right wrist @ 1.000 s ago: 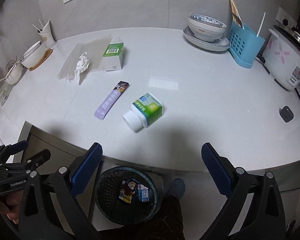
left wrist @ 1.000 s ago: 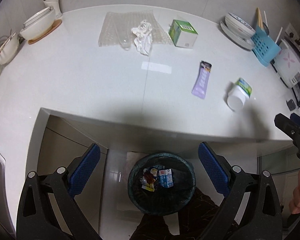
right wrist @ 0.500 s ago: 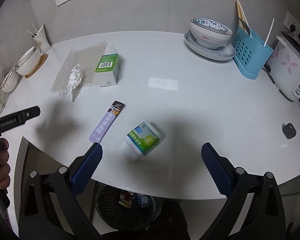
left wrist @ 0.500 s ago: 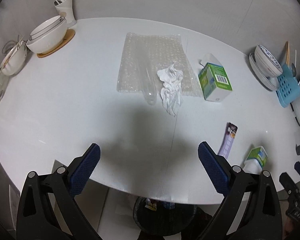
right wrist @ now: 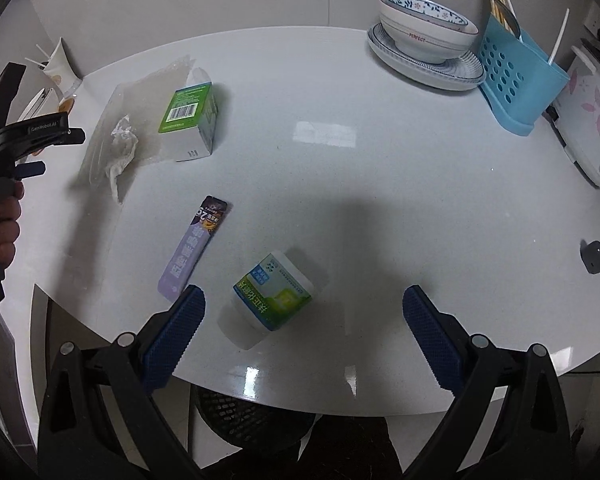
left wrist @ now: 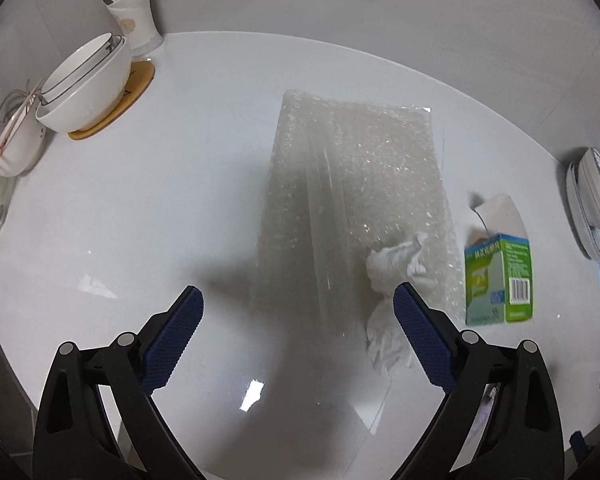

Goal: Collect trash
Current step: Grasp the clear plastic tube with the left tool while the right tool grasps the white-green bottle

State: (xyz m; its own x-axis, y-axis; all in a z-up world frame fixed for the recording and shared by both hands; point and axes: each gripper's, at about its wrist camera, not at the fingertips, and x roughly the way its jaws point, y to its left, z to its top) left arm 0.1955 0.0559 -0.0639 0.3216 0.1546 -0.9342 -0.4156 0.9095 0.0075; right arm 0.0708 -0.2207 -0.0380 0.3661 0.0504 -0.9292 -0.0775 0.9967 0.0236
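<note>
My left gripper (left wrist: 296,300) is open and empty, low over the near end of a clear bubble-wrap sheet (left wrist: 352,184) on the white table. A crumpled white tissue (left wrist: 396,264) lies by its right finger. A green carton (left wrist: 500,276) stands further right. My right gripper (right wrist: 300,300) is open and empty over a white bottle with a green label (right wrist: 272,296) lying on its side. A purple sachet (right wrist: 196,244) lies left of it. The carton (right wrist: 190,120), tissue (right wrist: 122,148) and left gripper (right wrist: 36,140) also show in the right wrist view.
Stacked white bowls (left wrist: 84,88) and a cup with sticks (left wrist: 134,20) stand at the far left. A patterned bowl on a plate (right wrist: 424,44), a blue utensil holder (right wrist: 516,80) and a rice cooker (right wrist: 588,120) stand at the right. A black mesh bin (right wrist: 252,424) sits under the table edge.
My left gripper has moved from over the bin up and forward to the bubble wrap. My right gripper has moved forward over the bottle. Both stayed open.
</note>
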